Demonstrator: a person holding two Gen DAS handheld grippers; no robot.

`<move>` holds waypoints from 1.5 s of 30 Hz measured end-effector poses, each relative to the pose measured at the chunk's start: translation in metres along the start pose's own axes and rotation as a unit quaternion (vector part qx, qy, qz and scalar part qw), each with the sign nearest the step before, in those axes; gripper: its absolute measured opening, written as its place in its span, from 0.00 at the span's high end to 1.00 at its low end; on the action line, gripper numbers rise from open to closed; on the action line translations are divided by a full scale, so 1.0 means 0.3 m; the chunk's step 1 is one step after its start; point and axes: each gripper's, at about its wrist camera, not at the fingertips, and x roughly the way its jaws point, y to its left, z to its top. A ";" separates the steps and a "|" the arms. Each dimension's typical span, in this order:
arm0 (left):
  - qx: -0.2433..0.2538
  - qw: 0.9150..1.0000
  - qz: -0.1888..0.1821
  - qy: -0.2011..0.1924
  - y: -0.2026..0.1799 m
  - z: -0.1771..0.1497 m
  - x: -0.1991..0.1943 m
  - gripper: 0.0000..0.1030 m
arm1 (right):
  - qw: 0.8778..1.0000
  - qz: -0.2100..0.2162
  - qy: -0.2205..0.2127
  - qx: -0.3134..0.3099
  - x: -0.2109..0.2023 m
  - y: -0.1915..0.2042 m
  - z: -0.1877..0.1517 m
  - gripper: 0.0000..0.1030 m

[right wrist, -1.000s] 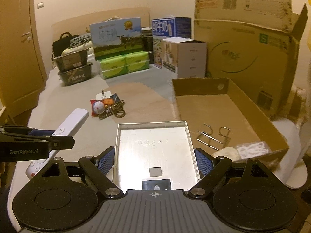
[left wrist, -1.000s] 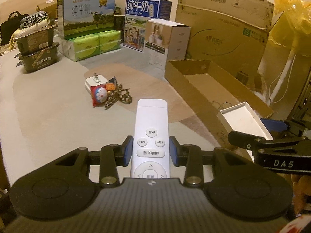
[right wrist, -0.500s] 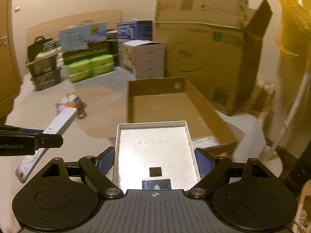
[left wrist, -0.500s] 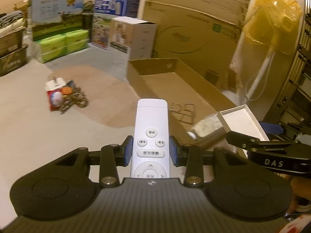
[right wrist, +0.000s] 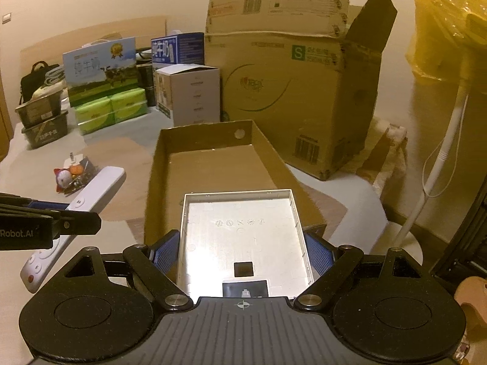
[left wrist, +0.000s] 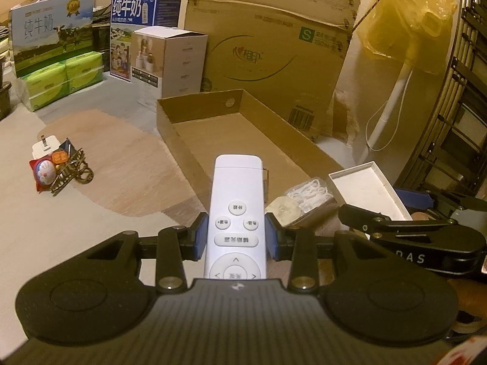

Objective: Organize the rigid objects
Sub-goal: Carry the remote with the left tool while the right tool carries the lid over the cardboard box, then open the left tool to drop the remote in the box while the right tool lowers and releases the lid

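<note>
Clamped between the blue pads of the left gripper (left wrist: 236, 238) is a white remote control (left wrist: 236, 213), pinched at its button end; in the right gripper's view the same remote (right wrist: 76, 213) is seen held off to the left. The right gripper (right wrist: 242, 251) is closed on a shallow white tray (right wrist: 243, 237), its pads pressed against the two long side walls.

Compared with a second ago, both tools have been carried sideways toward the open cardboard box (left wrist: 194, 158). The remote's far tip, earlier seen over bare floor near the small pile of trinkets (left wrist: 56, 168), is now seen over the box's near left wall. The tray, earlier seen short of the box, now overlaps the box's near end (right wrist: 155, 182). The grips themselves are unchanged.

The remote's long axis runs straight forward from the left gripper, sloping downward, with the buttons facing up and the plain end pointing at the box interior. The tray's long axis likewise runs forward from the right gripper, open side up.

Inside the box's near corner, a clear bag of small white pieces (left wrist: 310, 193) and a pale round item (left wrist: 286, 210) are seen; what the latter is cannot be made out. Beyond the box stand a large carton (left wrist: 274, 54), a white box (left wrist: 170, 60), milk cartons (left wrist: 51, 33) and green packs (left wrist: 64, 76).
</note>
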 end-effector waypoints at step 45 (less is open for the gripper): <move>-0.085 0.995 0.051 0.012 0.093 0.344 0.510 0.66 | 0.999 0.042 0.029 -0.015 0.583 -0.158 0.318 0.17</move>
